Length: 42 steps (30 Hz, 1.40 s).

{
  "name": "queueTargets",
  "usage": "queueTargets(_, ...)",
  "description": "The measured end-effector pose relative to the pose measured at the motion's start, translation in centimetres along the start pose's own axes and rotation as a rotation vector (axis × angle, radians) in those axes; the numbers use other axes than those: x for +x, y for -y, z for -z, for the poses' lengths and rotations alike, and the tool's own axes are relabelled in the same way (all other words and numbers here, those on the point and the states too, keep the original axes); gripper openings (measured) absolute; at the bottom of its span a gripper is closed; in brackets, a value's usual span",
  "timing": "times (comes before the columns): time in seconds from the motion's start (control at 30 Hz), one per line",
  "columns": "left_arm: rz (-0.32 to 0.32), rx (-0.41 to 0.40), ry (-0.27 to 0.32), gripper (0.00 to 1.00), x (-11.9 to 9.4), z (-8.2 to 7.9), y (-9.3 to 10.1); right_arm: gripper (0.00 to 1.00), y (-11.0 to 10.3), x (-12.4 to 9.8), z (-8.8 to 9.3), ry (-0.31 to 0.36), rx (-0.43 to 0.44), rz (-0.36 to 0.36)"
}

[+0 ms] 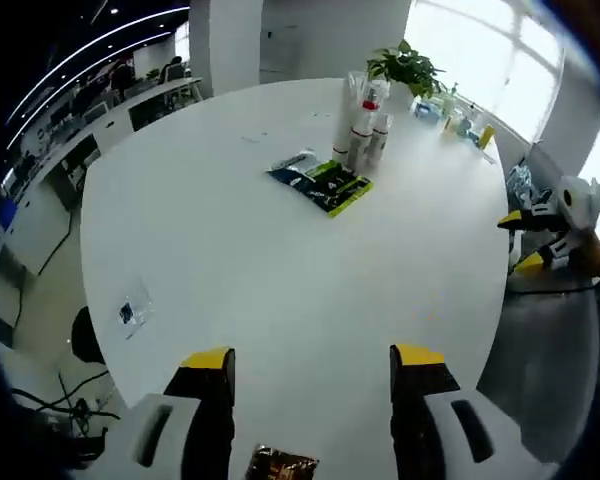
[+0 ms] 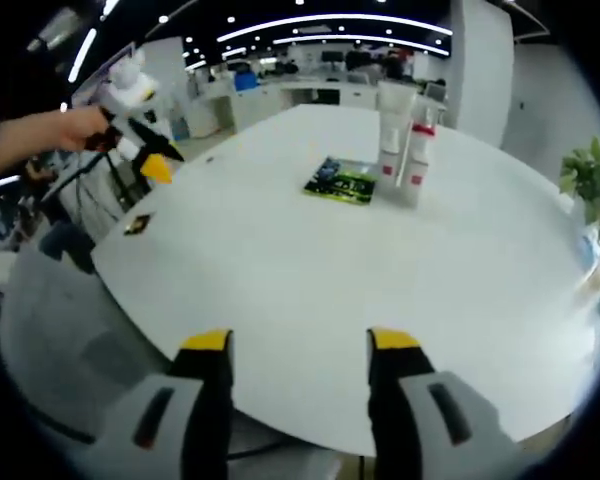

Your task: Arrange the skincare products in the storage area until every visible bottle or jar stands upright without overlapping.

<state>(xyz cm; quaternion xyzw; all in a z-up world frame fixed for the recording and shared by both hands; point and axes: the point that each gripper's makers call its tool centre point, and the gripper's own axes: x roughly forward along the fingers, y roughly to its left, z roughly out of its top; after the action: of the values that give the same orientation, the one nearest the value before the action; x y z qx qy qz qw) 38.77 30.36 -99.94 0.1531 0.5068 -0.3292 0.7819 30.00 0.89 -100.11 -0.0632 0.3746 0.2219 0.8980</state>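
Centrally on the white counter (image 1: 280,270), upright skincare tubes (image 1: 363,125) stand beside flat sachets (image 1: 325,182); potted plant (image 1: 405,68) behind. Left claw (image 1: 310,358) and right claw (image 2: 295,342): wide, empty.

Bright, evenly lit, heavy fisheye bending.
Blown-out windows (image 1: 480,50) at one o'clock; ceiling light strips (image 2: 330,20) at twelve; edges perhaps slightly soft.

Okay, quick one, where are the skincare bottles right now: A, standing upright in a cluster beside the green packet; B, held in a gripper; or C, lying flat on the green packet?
A: the skincare bottles stand upright together beside the green packet, and both grippers are open and far from them.
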Motion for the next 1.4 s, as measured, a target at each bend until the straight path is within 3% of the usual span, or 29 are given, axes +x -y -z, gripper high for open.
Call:
queueTargets(0.1,0.002,-0.002,-0.055,0.61,-0.1,2.8,0.0,0.51,0.1,0.0,0.0,0.0,0.001,0.002)
queueTargets(0.2,0.006,0.112,-0.168,0.63,-0.1,5.5,-0.2,0.51,0.2,0.0,0.0,-0.002,-0.002,0.008)
queueTargets(0.5,-0.036,0.317,-0.384,0.65,0.9,9.6,-1.6,0.51,0.3,0.0,0.3,-0.018,-0.012,0.015)
queueTargets(0.7,-0.026,0.368,-0.436,0.55,1.2,10.5,-2.3,0.51,0.4,-0.1,0.4,-0.026,-0.015,0.024)
queueTargets(1.07,-0.023,0.355,-0.492,0.55,2.0,12.5,-3.9,0.51,0.4,0.0,0.6,-0.038,-0.021,0.024)
queueTargets(1.4,-0.009,0.388,-0.488,0.53,1.6,12.2,-3.4,0.5,0.3,0.1,0.8,-0.046,-0.029,0.019)
